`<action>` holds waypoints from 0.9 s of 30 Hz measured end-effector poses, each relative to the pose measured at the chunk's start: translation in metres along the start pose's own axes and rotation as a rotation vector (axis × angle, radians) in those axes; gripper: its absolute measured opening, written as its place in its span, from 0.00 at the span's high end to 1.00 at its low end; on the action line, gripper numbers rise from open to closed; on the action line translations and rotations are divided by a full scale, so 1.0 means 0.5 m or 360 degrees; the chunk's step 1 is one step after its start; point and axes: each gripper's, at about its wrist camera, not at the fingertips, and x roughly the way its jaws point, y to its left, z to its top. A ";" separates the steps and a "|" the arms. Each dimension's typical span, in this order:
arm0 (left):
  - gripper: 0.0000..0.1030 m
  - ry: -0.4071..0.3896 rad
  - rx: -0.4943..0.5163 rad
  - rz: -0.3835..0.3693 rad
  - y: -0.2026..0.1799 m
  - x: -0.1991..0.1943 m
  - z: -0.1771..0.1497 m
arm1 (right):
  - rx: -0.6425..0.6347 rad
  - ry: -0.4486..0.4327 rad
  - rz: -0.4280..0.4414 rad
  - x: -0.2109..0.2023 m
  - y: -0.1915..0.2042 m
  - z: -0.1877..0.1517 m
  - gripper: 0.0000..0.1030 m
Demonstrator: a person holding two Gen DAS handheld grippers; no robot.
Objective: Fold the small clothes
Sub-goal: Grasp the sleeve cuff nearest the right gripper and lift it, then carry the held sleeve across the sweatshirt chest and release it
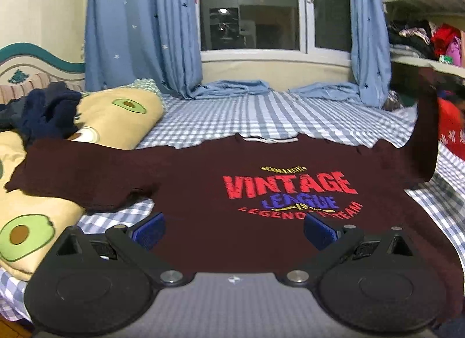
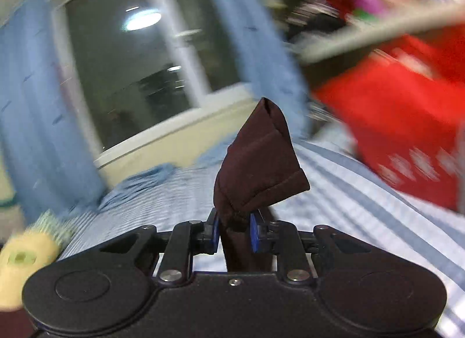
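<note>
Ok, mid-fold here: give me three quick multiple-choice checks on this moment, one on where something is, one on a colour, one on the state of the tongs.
1. Where does the free sleeve of the maroon T-shirt lie?
A. on the avocado-print pillow
B. on the windowsill
C. on the shelf

2. What colour is the word VINTAGE on the shirt?
A. green
B. red
C. white

3. How do the two tongs stand?
A. both open
B. both shut on cloth
C. left open, right shut on the sleeve

Answers:
1 A: that sleeve drapes over the avocado-print pillow.
2 B: the big letters are red, above a blue LEAGUE.
3 C: the left tongs are spread wide above the shirt's hem, while the right tongs pinch the raised sleeve end.
</note>
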 end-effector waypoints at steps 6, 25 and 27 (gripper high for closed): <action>0.01 -0.0084 -0.0096 0.0008 0.077 -0.065 -0.007 | -0.0353 0.0072 0.0277 0.063 0.431 -0.080 0.79; 0.01 -0.0019 -0.0188 0.0140 0.194 -0.106 -0.060 | -0.1144 0.0719 0.0630 0.087 0.737 -0.438 0.12; 0.01 -0.0008 -0.0185 0.0125 0.187 -0.096 -0.062 | -0.1147 0.0685 0.0656 0.057 0.677 -0.379 0.12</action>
